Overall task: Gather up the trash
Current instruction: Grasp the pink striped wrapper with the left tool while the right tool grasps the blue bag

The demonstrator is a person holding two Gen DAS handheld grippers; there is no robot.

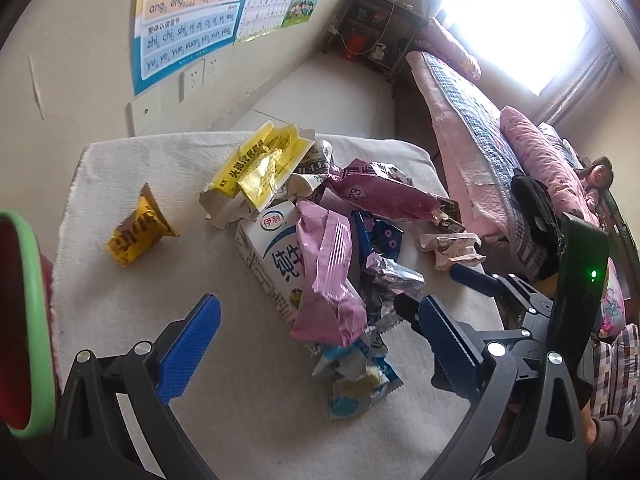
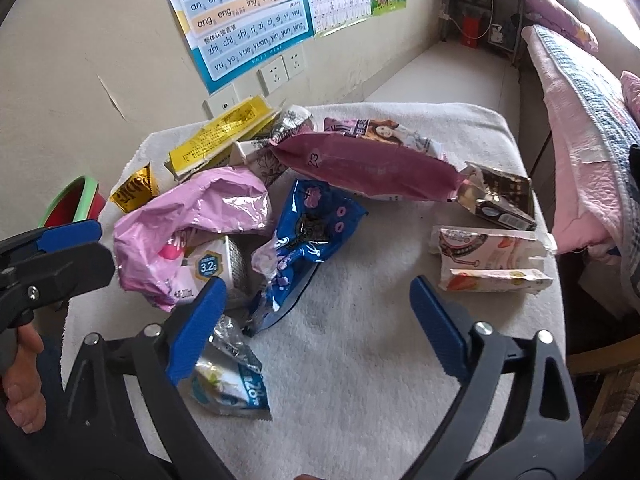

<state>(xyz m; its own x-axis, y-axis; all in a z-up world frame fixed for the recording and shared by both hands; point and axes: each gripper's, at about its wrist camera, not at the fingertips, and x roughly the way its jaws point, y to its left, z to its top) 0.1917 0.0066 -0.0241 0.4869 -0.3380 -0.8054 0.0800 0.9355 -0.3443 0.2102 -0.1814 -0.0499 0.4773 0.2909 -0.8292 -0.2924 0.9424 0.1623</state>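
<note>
Your left gripper (image 1: 320, 340) is open wide and holds nothing. Your right gripper (image 2: 316, 320) is open wide too, and it is also empty. Both hang just over the white cloth table (image 1: 120, 300).

Almost all the trash is on the table, so I think you are near the start. None of it is in a gripper.

Look at what is left. In the middle is a heap: a milk carton (image 1: 276, 256) lies on its side, with a shiny pink bag (image 1: 328, 276) draped over it. A dark blue wrapper (image 2: 312, 236) lies touching them. A small light blue packet (image 2: 232, 380) lies closest to you, just beside your right gripper's left finger. At the back sits a torn yellow box (image 1: 260, 168) and a long pink pouch (image 2: 360, 168). Off to one side, apart from the heap, is a little gold wrapper (image 1: 138, 228). On the far right are a torn white carton (image 2: 492, 260) and a small dark box (image 2: 500, 200).

A red bin with a green rim (image 1: 32, 320) stands by the left edge of the table. That looks like the place for the trash. You cannot see inside it well, so I cannot tell if anything is in it yet.

The light blue packet looks easiest to take first, because it is closest.
</note>
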